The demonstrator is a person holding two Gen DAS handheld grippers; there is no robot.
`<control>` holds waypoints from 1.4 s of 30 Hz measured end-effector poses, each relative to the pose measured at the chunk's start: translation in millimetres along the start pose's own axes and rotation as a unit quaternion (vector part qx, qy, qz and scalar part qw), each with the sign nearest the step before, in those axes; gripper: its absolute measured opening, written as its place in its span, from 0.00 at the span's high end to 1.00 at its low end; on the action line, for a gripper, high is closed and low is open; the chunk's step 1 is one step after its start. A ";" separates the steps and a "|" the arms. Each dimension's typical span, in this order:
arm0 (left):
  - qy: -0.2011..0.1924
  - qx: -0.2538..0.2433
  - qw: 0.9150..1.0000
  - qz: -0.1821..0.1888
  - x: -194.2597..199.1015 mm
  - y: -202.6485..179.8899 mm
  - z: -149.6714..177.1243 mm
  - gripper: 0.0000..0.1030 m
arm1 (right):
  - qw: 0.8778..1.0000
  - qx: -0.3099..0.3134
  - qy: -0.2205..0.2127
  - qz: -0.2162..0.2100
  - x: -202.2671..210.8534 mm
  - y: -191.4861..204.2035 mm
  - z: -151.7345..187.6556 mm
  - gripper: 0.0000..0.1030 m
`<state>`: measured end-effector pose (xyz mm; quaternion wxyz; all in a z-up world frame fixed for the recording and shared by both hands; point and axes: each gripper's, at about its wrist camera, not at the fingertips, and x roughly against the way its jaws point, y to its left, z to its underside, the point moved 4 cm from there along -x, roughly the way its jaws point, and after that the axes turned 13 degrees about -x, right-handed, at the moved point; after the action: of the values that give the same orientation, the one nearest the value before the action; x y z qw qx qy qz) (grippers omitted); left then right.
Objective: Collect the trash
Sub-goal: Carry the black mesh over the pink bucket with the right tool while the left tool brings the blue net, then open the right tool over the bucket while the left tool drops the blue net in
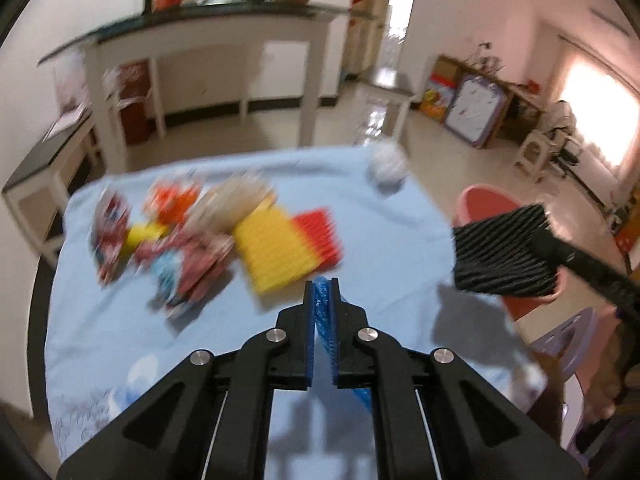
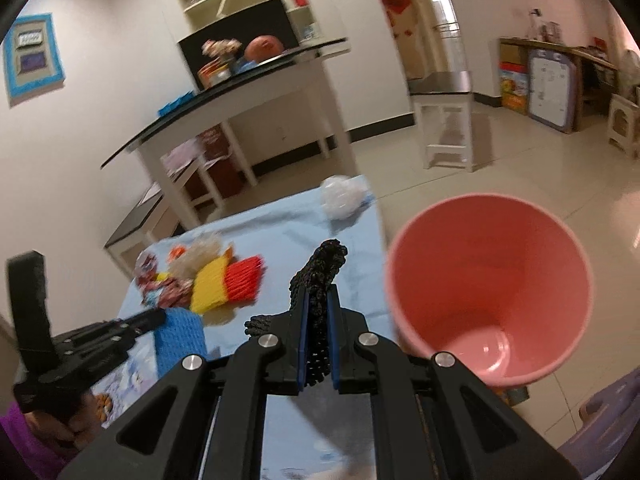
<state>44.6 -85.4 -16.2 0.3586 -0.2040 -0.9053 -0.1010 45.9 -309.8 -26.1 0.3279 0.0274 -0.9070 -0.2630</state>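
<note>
My left gripper [image 1: 322, 290] is shut on a blue foam net [image 1: 323, 312] and holds it above the light blue tablecloth [image 1: 100, 344]. It also shows in the right wrist view [image 2: 182, 334]. My right gripper [image 2: 318, 300] is shut on a black foam net [image 2: 324, 270], held near the table's right edge beside the pink bin [image 2: 488, 300]. The black net also shows in the left wrist view [image 1: 502, 252]. A yellow and red foam net [image 1: 286, 246], several snack wrappers [image 1: 160, 240] and a white crumpled ball [image 1: 388, 166] lie on the cloth.
The pink bin [image 1: 486, 204] stands on the floor off the table's right side, with a purple stool [image 1: 568, 340] near it. A white console table [image 1: 208, 52] stands behind, and a small white side table [image 2: 444, 120] on the tiled floor.
</note>
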 end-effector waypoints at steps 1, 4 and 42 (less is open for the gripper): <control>-0.010 -0.005 1.000 0.007 0.9 -6.3 -7.7 0.95 | 1.000 -0.007 -0.008 0.006 4.3 -7.3 -4.1 0.92; -0.039 -0.026 0.998 0.030 -1.0 -34.1 -35.6 0.95 | 0.999 -0.023 -0.032 0.031 16.7 -29.5 -15.1 0.92; -0.025 -0.094 0.988 0.124 -101.7 -203.9 -89.8 0.70 | 0.983 -0.015 -0.047 0.177 25.0 -139.8 -43.7 0.53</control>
<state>76.2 -327.8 -29.0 0.3251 -0.3500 -0.8681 -0.1349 35.8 -455.6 -52.5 0.3262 -0.1507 -0.9079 -0.2157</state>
